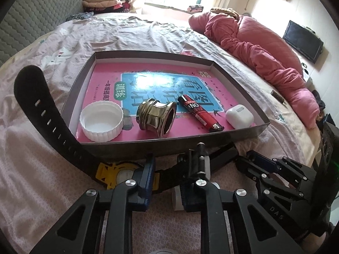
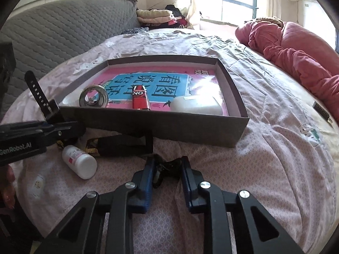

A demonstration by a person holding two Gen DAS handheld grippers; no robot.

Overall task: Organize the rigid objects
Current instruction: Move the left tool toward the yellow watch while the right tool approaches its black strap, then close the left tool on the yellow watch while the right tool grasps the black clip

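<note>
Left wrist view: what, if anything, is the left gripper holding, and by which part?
The left gripper holds the watch by its black strap, just beside the yellow case; the strap's long end curls up freely.

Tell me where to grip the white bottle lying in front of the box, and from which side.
Grip the bottle across the middle of its body, coming down from above. It lies on its side on the bed, so its round walls face out to both sides and give the fingers two opposing surfaces. Set the fingers across its long axis; end-on it would likely slip.
</note>
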